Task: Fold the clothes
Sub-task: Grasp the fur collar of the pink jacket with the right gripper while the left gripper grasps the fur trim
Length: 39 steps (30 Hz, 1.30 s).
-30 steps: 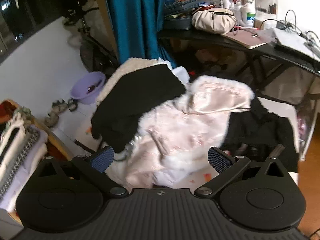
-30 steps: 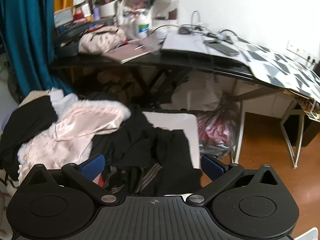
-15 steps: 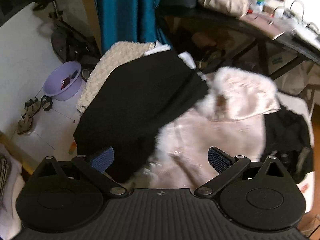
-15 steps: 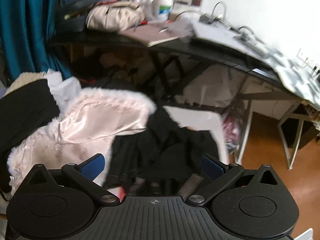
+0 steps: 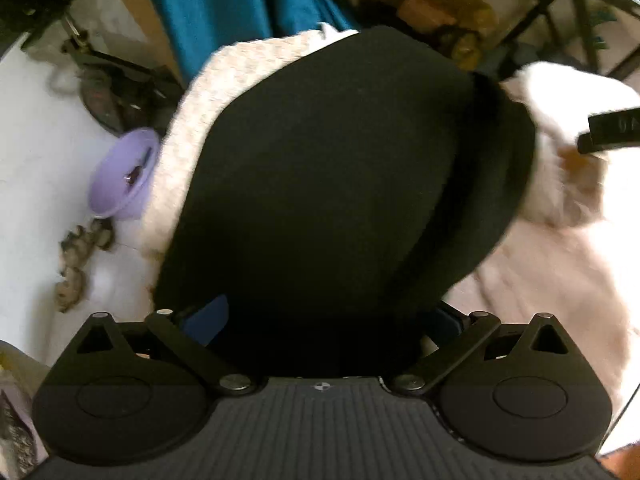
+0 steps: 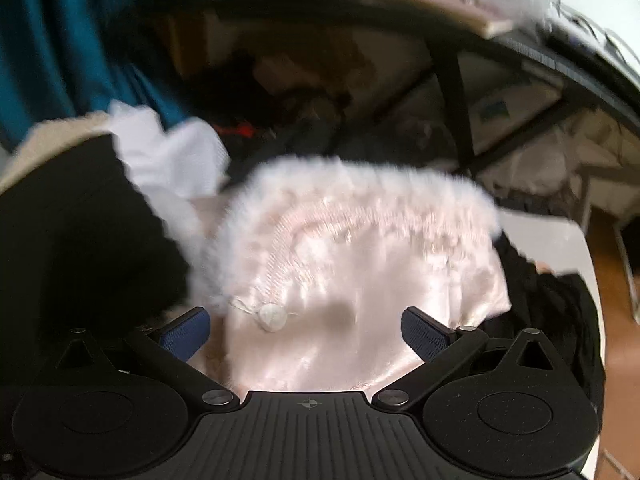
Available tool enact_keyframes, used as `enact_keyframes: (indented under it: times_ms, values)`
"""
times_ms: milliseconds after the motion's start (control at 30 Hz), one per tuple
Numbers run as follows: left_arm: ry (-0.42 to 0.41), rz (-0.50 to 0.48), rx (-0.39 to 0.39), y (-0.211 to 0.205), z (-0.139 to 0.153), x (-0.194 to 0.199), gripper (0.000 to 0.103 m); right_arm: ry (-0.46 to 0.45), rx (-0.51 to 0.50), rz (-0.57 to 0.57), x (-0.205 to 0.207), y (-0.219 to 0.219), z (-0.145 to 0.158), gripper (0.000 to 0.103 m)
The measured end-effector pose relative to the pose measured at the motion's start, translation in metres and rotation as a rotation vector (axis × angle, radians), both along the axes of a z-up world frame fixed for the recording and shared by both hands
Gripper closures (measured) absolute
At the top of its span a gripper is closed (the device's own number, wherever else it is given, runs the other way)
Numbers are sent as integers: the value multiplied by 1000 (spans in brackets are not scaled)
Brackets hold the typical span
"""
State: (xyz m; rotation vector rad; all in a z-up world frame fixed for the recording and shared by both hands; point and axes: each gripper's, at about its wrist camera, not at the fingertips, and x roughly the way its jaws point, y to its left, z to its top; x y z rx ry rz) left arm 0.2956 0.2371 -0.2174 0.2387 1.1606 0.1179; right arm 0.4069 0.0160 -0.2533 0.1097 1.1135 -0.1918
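- Your left gripper (image 5: pixel 324 320) is low over the black garment (image 5: pixel 340 184), pointing forward and down into it. Jaws spread wide, nothing pinched.
- Black cloth fills the gap between the blue pads (image 5: pixel 206 320); the right-hand pad is half hidden by the fabric edge. Whether the pads touch the cloth, can't tell.
- The black garment lies on top of a cream knit piece (image 5: pixel 176 168), whose edge shows along its left side.
- Right of the black garment, the pale pink furry robe (image 5: pixel 560 264); the black one overlaps its edge.
- A black bar (image 5: pixel 612 128) pokes in at the right edge of the left view, blurred; can't say what it is.
- Your right gripper (image 6: pixel 306 332) hangs close over the satin part of that robe (image 6: pixel 360 264), aimed down at it. Jaws apart, holding nothing.
- A small white knot or button (image 6: pixel 272 317) sits on the satin just inside the left pad (image 6: pixel 186 332).
- Fur trim (image 6: pixel 360 176) runs along the robe's far edge.
- In the right view, the black garment (image 6: pixel 72 232) is left of the robe, a white cloth (image 6: pixel 172 156) behind it, dark clothes (image 6: pixel 560 300) to the right.
- Purple basin (image 5: pixel 122 176) on the floor left of the pile, teal curtain (image 5: pixel 224 12) behind. Both views motion-blurred.
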Motion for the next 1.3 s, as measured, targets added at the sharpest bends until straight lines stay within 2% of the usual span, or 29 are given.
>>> enact_keyframes:
  times_ms: [100, 133, 200, 400, 667, 767, 867, 933, 967, 1000, 1033, 1067, 1133, 1167, 1200, 1267, 1300]
  values:
    - [-7, 46, -25, 12, 1, 6, 0, 30, 33, -14, -3, -11, -10, 51]
    - [-14, 56, -33, 16, 3, 7, 0, 19, 21, -24, -10, -18, -8, 74]
    - [-30, 66, -39, 22, 6, 9, 0, -5, -3, -46, -23, -31, -4, 93]
    - [-33, 139, -81, 42, 9, 23, 0, -52, -2, -233, -63, -87, 17, 96]
    - [-54, 151, -59, 52, 13, 39, 0, -106, 8, -504, -116, -165, 43, 98]
    - [-35, 135, -60, 43, 12, 39, 0, -59, -17, -599, -136, -194, 34, 98]
    - [-14, 116, -61, 33, 12, 38, 0, 23, 16, -653, -147, -216, 15, 96]
    - [0, 103, -61, 27, 11, 37, 0, 46, 52, -670, -151, -221, 8, 84]
    - [7, 97, -61, 24, 11, 37, 0, 46, 60, -678, -152, -221, 8, 72]
    - [14, 90, -62, 20, 11, 37, 0, 39, 57, -687, -153, -221, 10, 66]
    - [21, 84, -62, 17, 10, 36, 0, 31, 53, -694, -153, -221, 13, 52]
    - [22, 75, -91, 16, 14, 35, 1, 18, 40, -697, -153, -217, 18, 42]
    - [20, 56, -174, 13, 23, 30, 1, -25, -2, -686, -149, -203, 30, 34]
    - [19, 47, -216, 12, 28, 28, 1, -55, -20, -661, -147, -197, 36, 34]
    - [17, 38, -257, 11, 32, 26, 1, -80, -30, -628, -144, -193, 40, 33]
    - [16, 21, -341, 8, 38, 23, 1, -126, -39, -528, -135, -186, 46, 21]
    - [19, 11, -386, 5, 40, 22, 0, -135, -37, -470, -128, -181, 47, 19]
